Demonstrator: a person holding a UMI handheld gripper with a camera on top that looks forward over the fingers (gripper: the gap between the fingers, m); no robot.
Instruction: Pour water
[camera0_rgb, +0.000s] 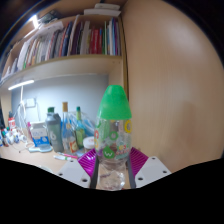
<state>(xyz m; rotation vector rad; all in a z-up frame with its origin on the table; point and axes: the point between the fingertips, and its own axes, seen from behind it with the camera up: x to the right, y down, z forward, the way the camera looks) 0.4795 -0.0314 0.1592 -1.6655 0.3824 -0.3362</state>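
A clear plastic bottle (114, 140) with a green cap and a colourful label stands upright between my fingers. My gripper (112, 168) is shut on the bottle, and both magenta pads (90, 163) press its lower body. The bottle's base is hidden by the gripper body. The bottle is held above the wooden desk (25, 156), in front of a beige wall. No cup or other vessel shows near the bottle.
Several bottles (72, 130) and small containers crowd the desk to the left beyond my fingers. A shelf of books (70, 42) hangs above them with a light strip beneath it. The beige wall (175, 80) fills the right side.
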